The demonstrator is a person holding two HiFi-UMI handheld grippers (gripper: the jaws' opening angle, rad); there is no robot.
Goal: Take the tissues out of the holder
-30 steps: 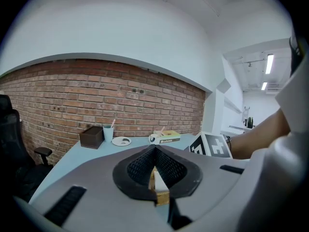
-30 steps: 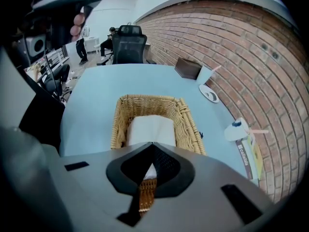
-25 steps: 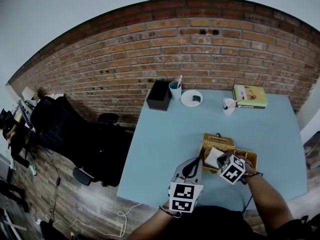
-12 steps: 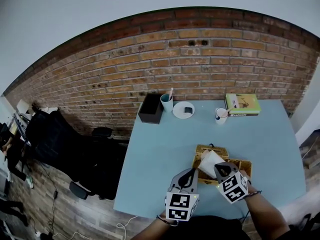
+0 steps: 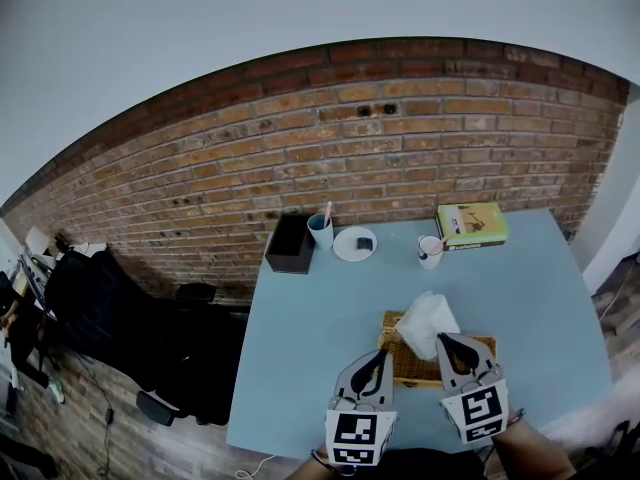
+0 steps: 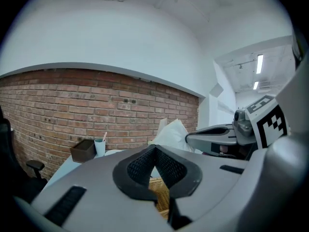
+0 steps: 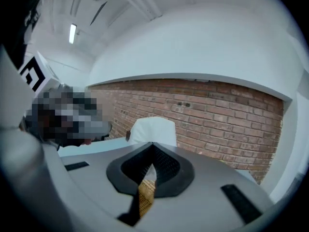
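Observation:
A wicker holder (image 5: 412, 367) sits on the light blue table (image 5: 320, 348), near its front edge. A white tissue (image 5: 428, 324) hangs lifted above the holder, and my right gripper (image 5: 443, 340) is shut on its lower edge. In the right gripper view the tissue (image 7: 152, 128) stands up just past the closed jaw tips of the right gripper (image 7: 152, 144), with wicker (image 7: 145, 197) showing below. My left gripper (image 5: 378, 356) hovers just left of the holder, shut and empty. In the left gripper view the tissue (image 6: 173, 132) is ahead to the right.
Along the table's far edge, by the brick wall (image 5: 400, 138), stand a black box (image 5: 290, 244), a blue cup (image 5: 320, 231), a white plate (image 5: 354, 244), a white mug (image 5: 430, 252) and a green box (image 5: 472, 224). A black office chair (image 5: 120, 308) is on the floor to the left.
My right gripper has risen and pulled the tissue up out of the holder. The left gripper has lifted a little beside it.

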